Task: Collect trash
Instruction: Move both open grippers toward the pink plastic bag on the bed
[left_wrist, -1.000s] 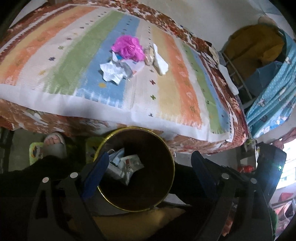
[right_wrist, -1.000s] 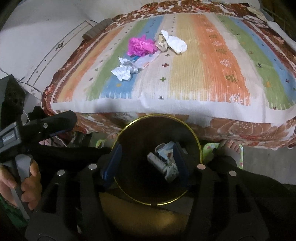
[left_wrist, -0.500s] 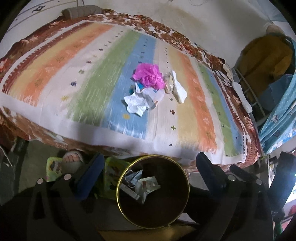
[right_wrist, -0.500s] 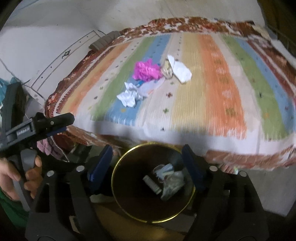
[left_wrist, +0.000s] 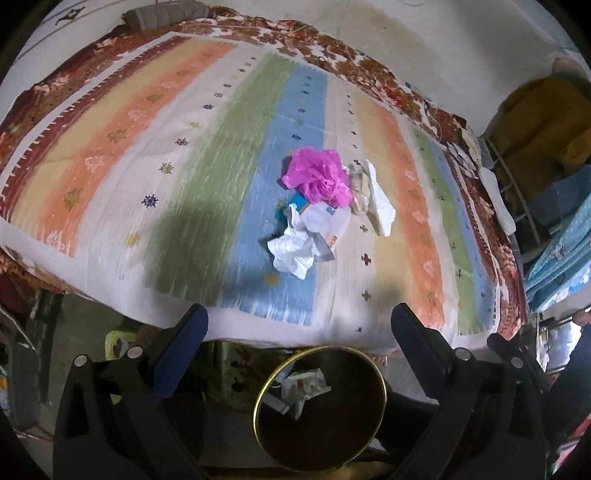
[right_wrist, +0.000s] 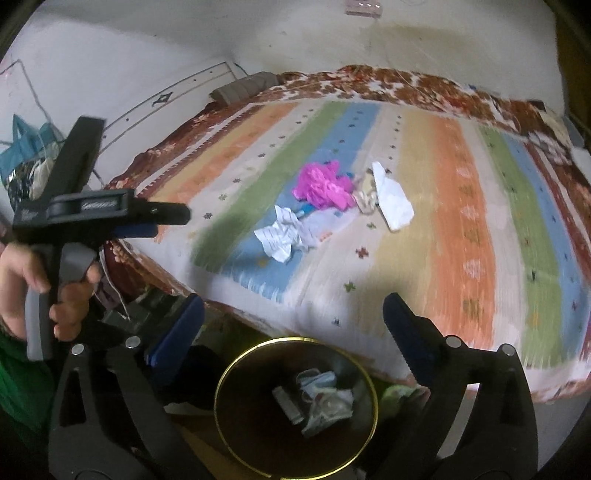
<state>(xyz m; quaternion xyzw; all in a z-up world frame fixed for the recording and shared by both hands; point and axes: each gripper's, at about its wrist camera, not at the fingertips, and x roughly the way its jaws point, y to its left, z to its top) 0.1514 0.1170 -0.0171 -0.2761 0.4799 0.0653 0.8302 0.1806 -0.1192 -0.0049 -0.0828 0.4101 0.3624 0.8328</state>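
A heap of trash lies mid-bed on the striped cover: a pink plastic bag (left_wrist: 319, 177) (right_wrist: 325, 184), crumpled white paper (left_wrist: 291, 251) (right_wrist: 279, 236), a clear wrapper (left_wrist: 327, 221) and a folded white tissue (left_wrist: 380, 206) (right_wrist: 395, 199). Below the bed's near edge stands a dark bin with a gold rim (left_wrist: 258, 398) (right_wrist: 221, 376), several scraps inside. My left gripper (left_wrist: 299, 325) is open and empty above the bin. My right gripper (right_wrist: 291, 314) has its jaws opening, nothing between them. The left gripper (right_wrist: 147, 221) also shows from the side in the right wrist view, held by a hand.
The striped cover (left_wrist: 110, 155) lies over a brown floral bedspread (right_wrist: 406, 88). A rolled grey cloth (left_wrist: 162, 14) rests at the bed's far end. Blue fabric and a yellow bundle (left_wrist: 543, 110) crowd the right side. White walls (right_wrist: 110, 48) stand behind.
Both grippers rose and pulled back from over the bin toward the bed, so the trash heap sits more central. The right jaws spread from narrow, around scraps in the bin, to wide.
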